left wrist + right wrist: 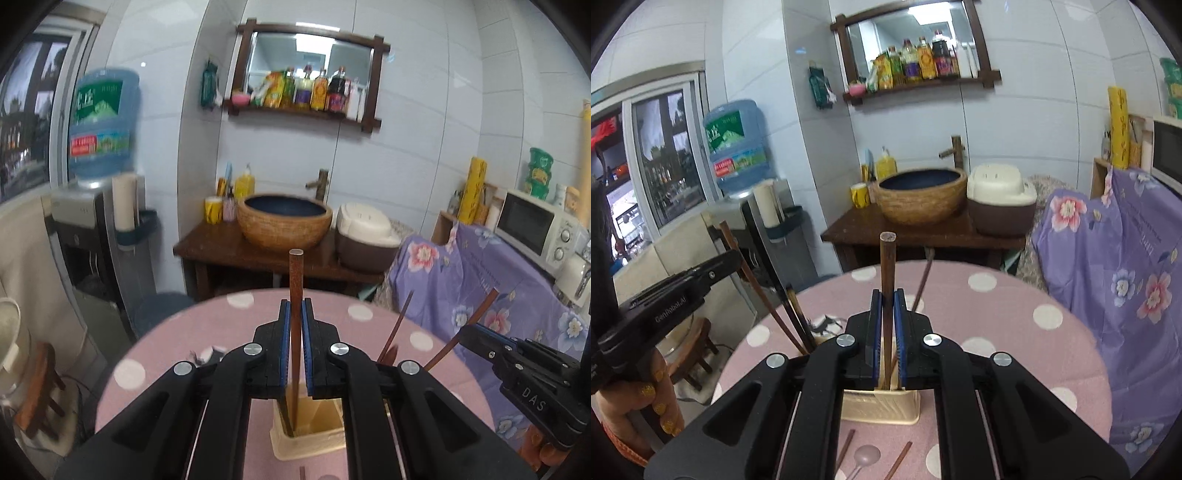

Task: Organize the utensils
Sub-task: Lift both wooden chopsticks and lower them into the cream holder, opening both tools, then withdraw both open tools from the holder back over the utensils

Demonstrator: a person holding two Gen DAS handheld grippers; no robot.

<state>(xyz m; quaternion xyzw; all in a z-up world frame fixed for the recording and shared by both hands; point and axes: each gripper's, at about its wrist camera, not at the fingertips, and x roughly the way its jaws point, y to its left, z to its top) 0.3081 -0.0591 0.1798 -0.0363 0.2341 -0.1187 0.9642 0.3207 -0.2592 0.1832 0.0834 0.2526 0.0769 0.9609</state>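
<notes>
Left gripper point(294, 310) first: jaws clamped tight on a brown chopstick point(295, 280), the stick standing upright between the blue pads, its blunt end poking well above the tips. Right below those jaws sits the cream utensil holder point(317, 432), and the stick's lower end reaches down into its left compartment. Off to the right of the jaws, two more chopsticks point(397, 328) lean out at a slant.

Over to the right gripper point(887, 306): same story, jaws shut on a second brown chopstick point(887, 266), upright, its top clear above the pads. Below and behind the jaws, on the near side of the holder point(882, 406), a pale pink spoon point(866, 455) and loose chopsticks point(899, 459) lie flat on the bench point(1015, 332), a pink cloth with white dots. Left of the jaws, dark chopsticks point(798, 317) stand slanted, and a hand point(646, 406) grips the other tool.

Beyond the bench edge, a woven-look basin point(919, 199) and a rice cooker point(1001, 203) sit on a dark wooden stand.
</notes>
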